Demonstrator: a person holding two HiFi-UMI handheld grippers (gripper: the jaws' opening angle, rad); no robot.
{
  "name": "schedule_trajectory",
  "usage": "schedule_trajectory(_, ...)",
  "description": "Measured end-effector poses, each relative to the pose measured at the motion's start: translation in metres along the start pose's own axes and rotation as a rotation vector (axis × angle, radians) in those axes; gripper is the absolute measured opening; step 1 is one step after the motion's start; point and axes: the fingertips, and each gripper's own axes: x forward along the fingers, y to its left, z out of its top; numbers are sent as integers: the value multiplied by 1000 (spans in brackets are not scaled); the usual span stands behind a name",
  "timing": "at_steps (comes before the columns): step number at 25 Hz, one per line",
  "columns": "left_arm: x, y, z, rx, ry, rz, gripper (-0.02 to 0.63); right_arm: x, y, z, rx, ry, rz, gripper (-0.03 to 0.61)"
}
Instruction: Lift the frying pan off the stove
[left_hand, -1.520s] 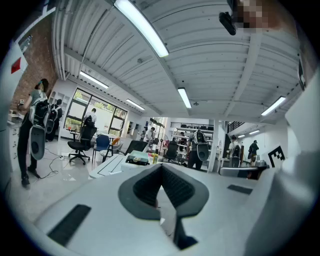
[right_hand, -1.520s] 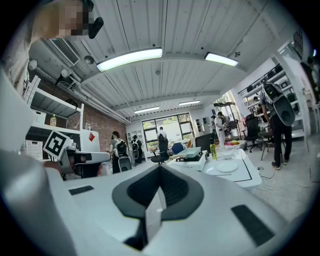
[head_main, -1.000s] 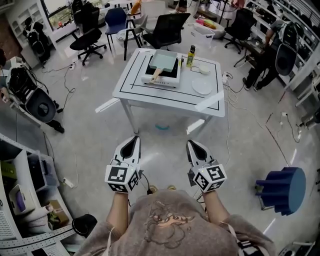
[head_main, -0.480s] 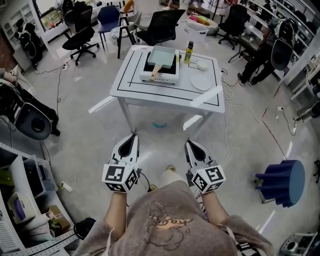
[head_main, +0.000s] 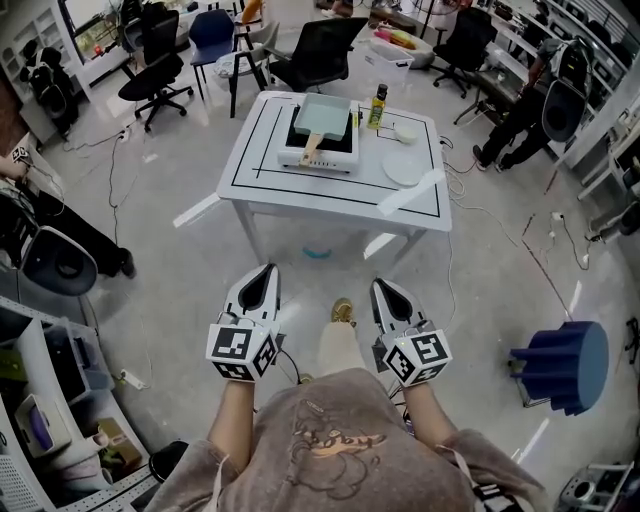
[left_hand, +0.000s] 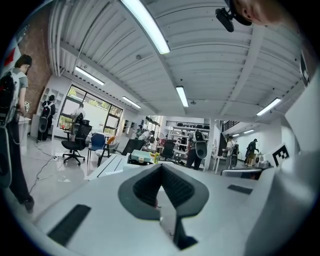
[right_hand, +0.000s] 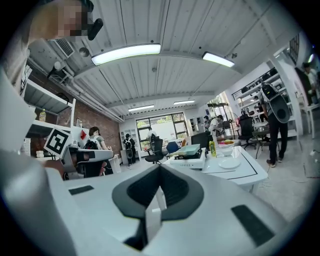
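Observation:
A pale green square frying pan (head_main: 323, 115) with a wooden handle sits on a white portable stove (head_main: 319, 152) on the white table (head_main: 300, 190) far ahead of me. In the right gripper view the frying pan (right_hand: 194, 149) and the stove (right_hand: 189, 160) show small in the distance. My left gripper (head_main: 262, 279) and right gripper (head_main: 385, 290) hang low in front of my body, well short of the table. Both are shut with nothing between the jaws. In the left gripper view the table (left_hand: 116, 165) shows far off past the left gripper (left_hand: 161, 167).
On the table stand a yellow-green bottle (head_main: 379, 105), a small white bowl (head_main: 405, 130) and a white plate (head_main: 403, 167). Office chairs (head_main: 320, 55) ring the far side. Cables run over the floor; a blue stool (head_main: 562, 366) stands at right, shelves (head_main: 50, 380) at left.
I have walked a little closer to the table, which has shifted slightly in view. One foot has stepped forward between the grippers. Both grippers stay shut at the same height.

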Motion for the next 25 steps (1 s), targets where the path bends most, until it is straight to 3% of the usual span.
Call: schedule_trajectory(25, 140, 34, 25, -11, 13, 0, 5, 108, -90, 32, 10, 4, 10, -2)
